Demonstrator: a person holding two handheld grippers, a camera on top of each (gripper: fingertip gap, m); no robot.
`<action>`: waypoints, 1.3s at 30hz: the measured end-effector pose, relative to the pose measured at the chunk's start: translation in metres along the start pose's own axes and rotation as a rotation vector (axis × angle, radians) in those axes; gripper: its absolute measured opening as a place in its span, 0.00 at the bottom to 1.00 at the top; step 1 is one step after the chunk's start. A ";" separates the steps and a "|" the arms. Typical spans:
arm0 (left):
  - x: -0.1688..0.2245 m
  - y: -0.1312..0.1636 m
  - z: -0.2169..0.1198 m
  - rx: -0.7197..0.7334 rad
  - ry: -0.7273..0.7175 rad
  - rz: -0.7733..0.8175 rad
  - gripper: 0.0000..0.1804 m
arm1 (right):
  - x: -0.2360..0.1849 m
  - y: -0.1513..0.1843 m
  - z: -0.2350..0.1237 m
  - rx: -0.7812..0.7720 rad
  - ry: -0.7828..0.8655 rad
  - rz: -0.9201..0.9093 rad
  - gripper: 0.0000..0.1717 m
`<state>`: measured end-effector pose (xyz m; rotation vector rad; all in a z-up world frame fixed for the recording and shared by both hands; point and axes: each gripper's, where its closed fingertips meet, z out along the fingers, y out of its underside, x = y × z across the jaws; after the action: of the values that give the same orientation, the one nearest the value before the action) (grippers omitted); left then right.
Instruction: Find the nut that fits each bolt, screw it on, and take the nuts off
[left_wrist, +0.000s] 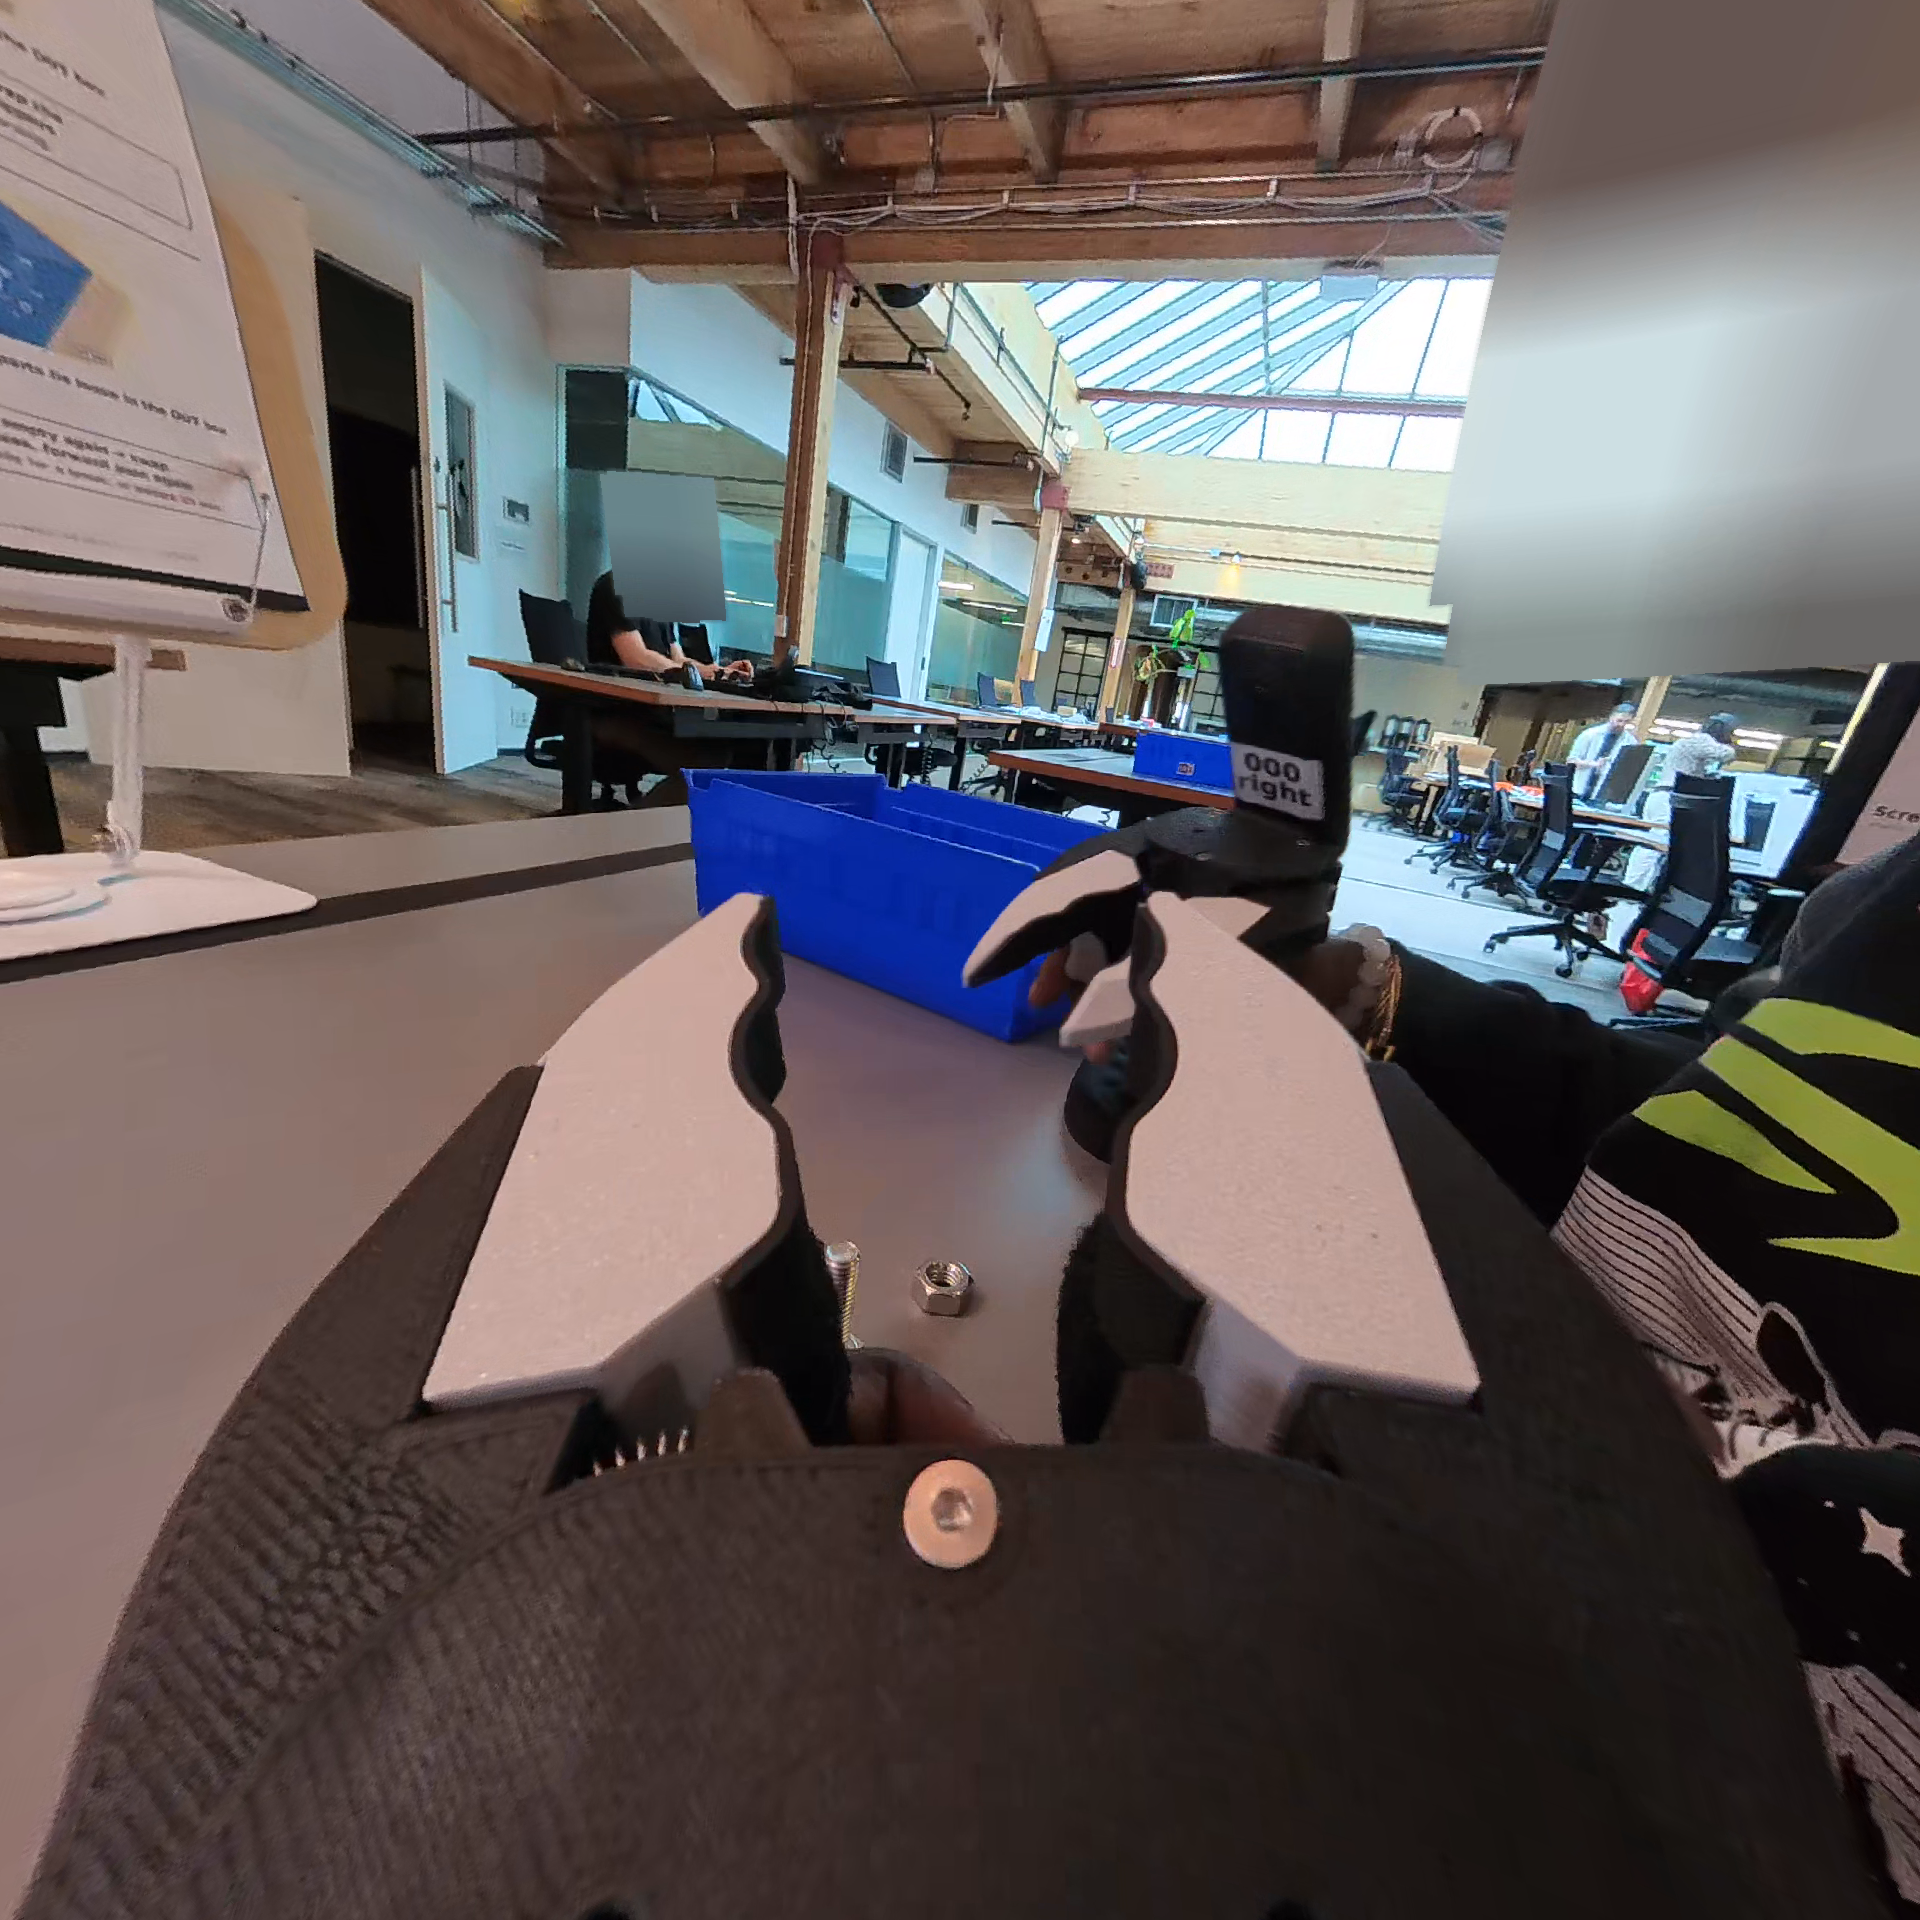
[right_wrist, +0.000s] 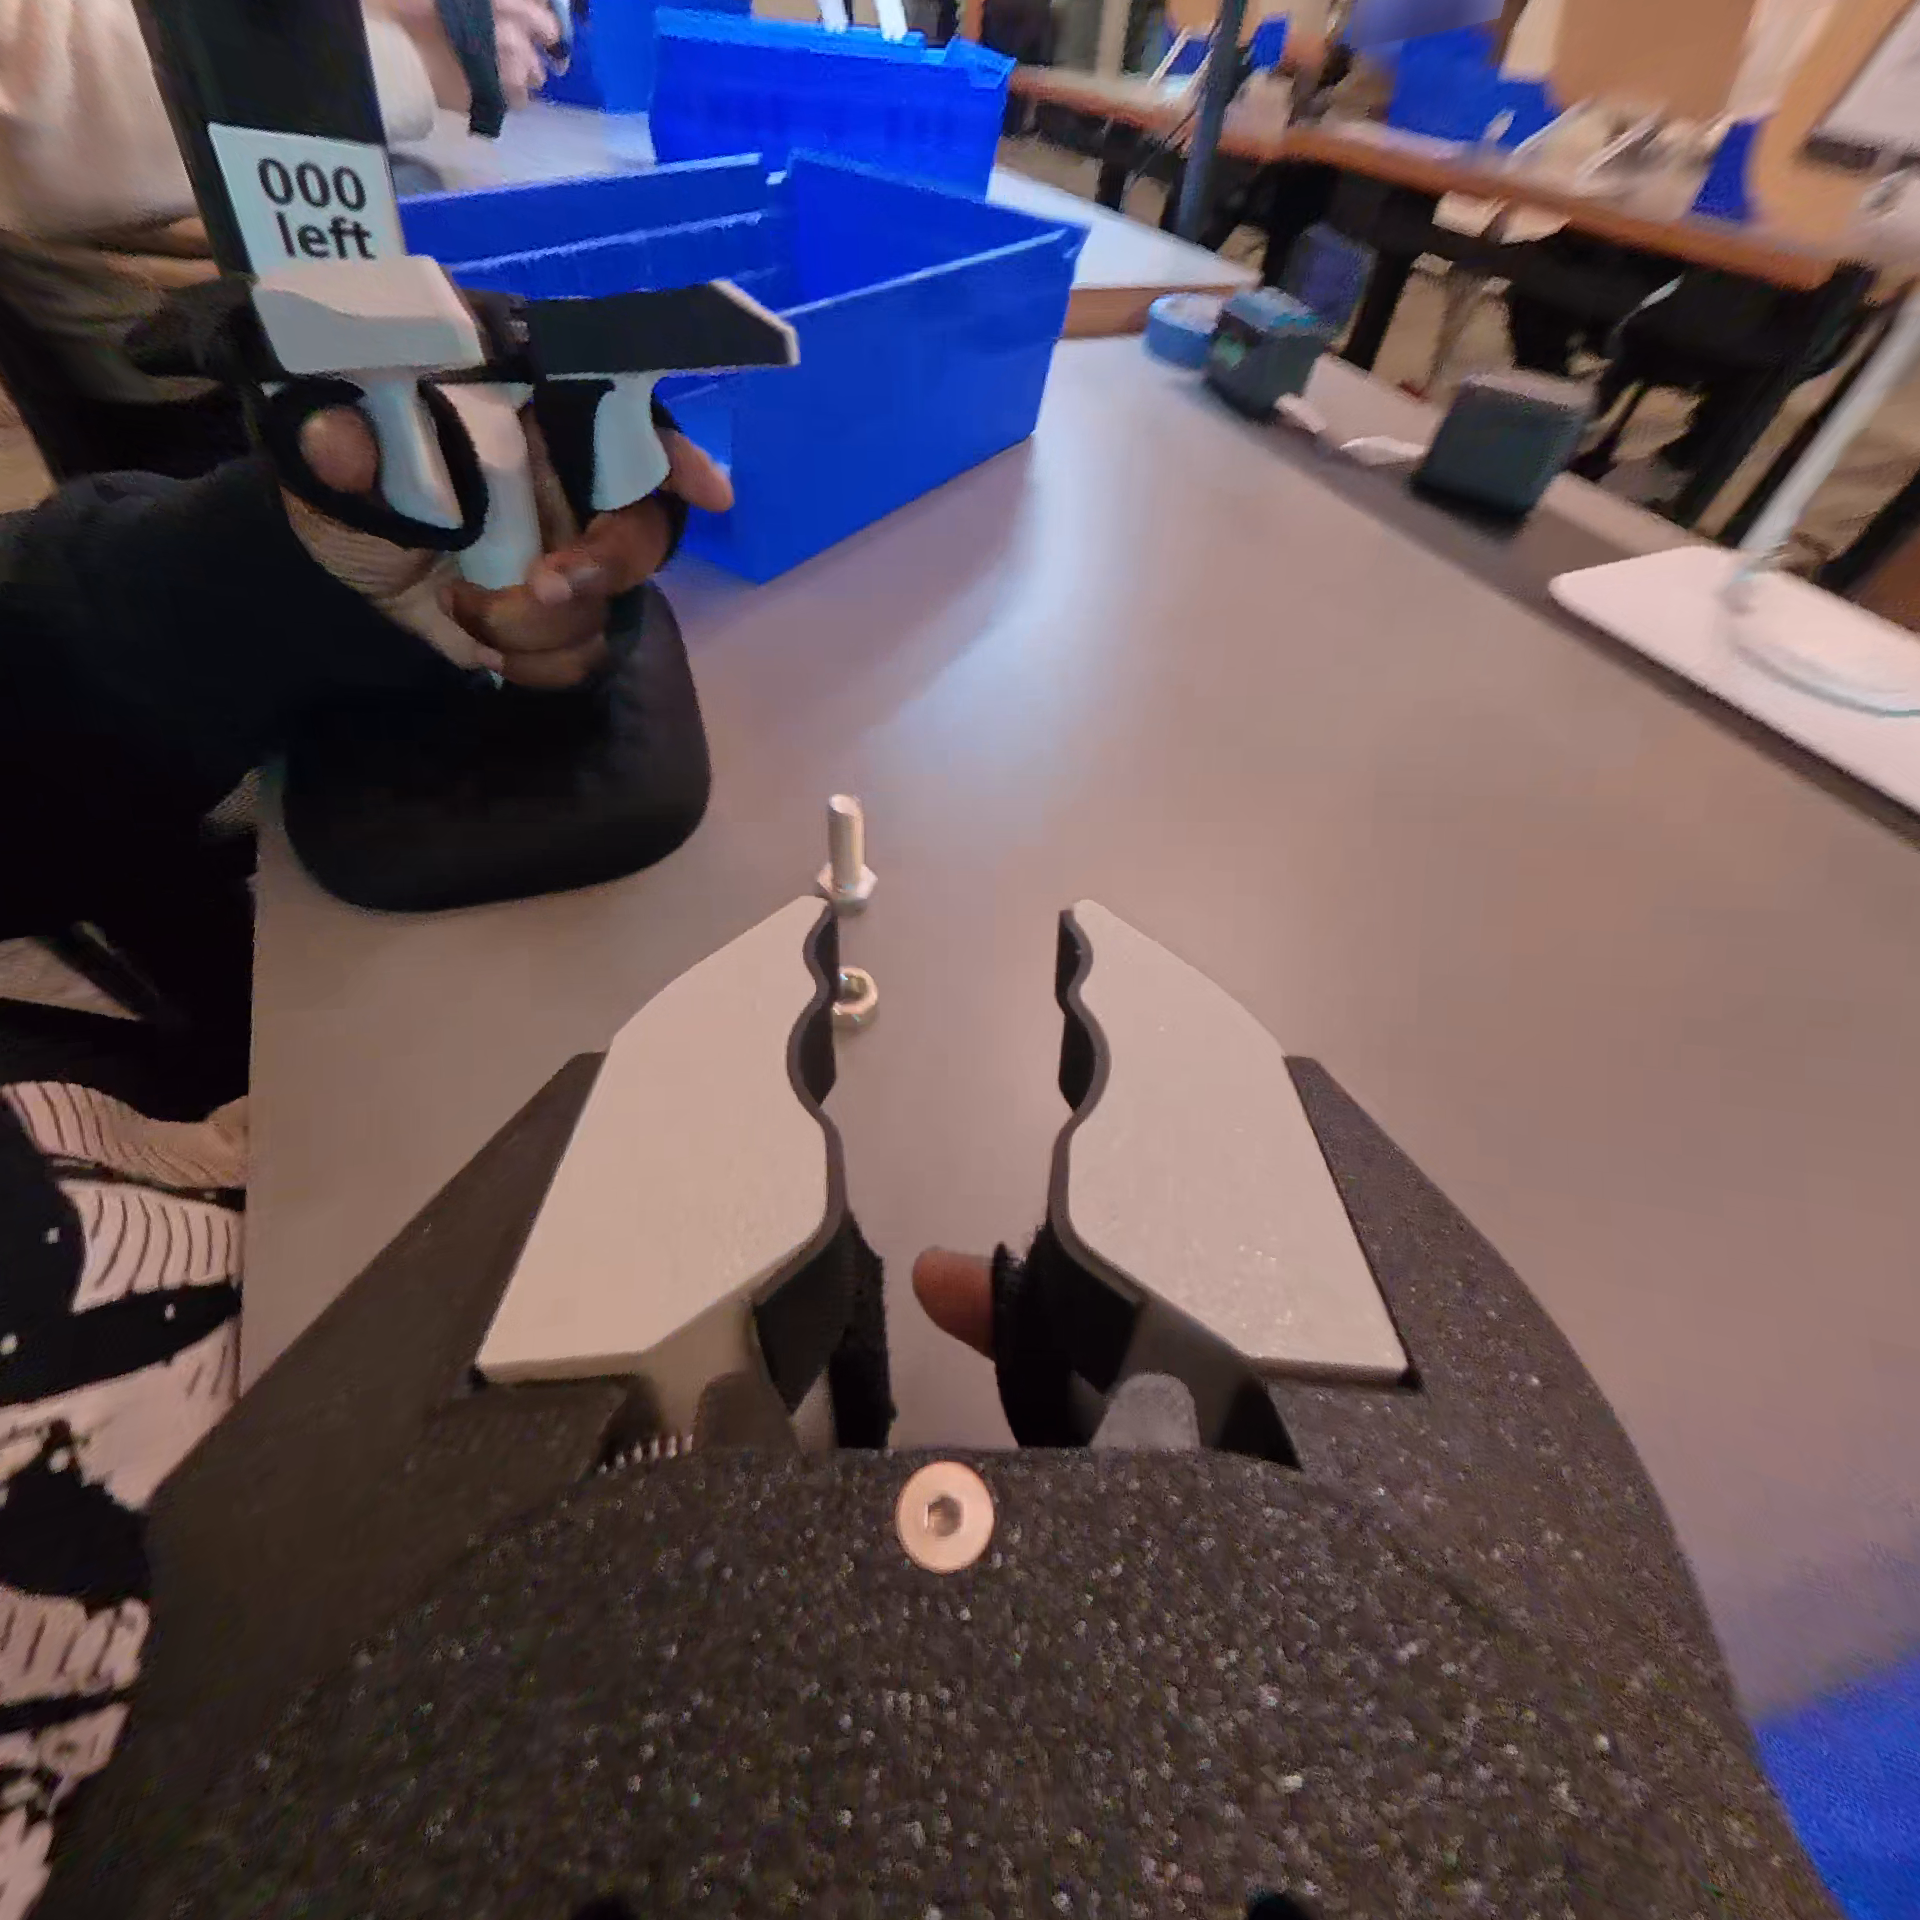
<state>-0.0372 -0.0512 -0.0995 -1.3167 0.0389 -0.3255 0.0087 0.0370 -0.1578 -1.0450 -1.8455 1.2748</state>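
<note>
Fingers of left gripper (left_wrist: 951, 977) and right gripper (right_wrist: 945, 966) spread, bare. Hex bolt (right_wrist: 844, 862) upright, nut (right_wrist: 856, 1000) beside, on grey bench (right_wrist: 1247, 831). Blue bin (left_wrist: 883, 883) behind. Left view alone: open office, skylight.

One silver bolt (right_wrist: 844, 868) and one loose hex nut (right_wrist: 856, 1000) sit on the grey table (right_wrist: 1247, 831). Two grippers are over it, the left gripper (left_wrist: 945, 966) and the right gripper (right_wrist: 945, 966). One blue bin (left_wrist: 883, 883) sits on this table, and one white stand base (right_wrist: 1745, 644) rests at its edge.
</note>
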 end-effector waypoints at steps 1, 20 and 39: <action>-0.001 0.001 0.000 -0.003 0.002 -0.015 0.36 | -0.006 -0.001 0.012 -0.023 -0.028 -0.002 0.22; -0.001 0.003 -0.002 -0.014 0.007 -0.026 0.36 | -0.023 0.018 0.090 -0.204 -0.073 -0.020 0.06; -0.020 0.036 0.048 -0.285 -0.645 0.450 0.28 | -0.008 -0.080 0.012 0.027 0.200 0.198 0.06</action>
<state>-0.0388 0.0073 -0.1246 -1.5970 -0.1657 0.5094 -0.0172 0.0086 -0.0860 -1.3170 -1.6024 1.2520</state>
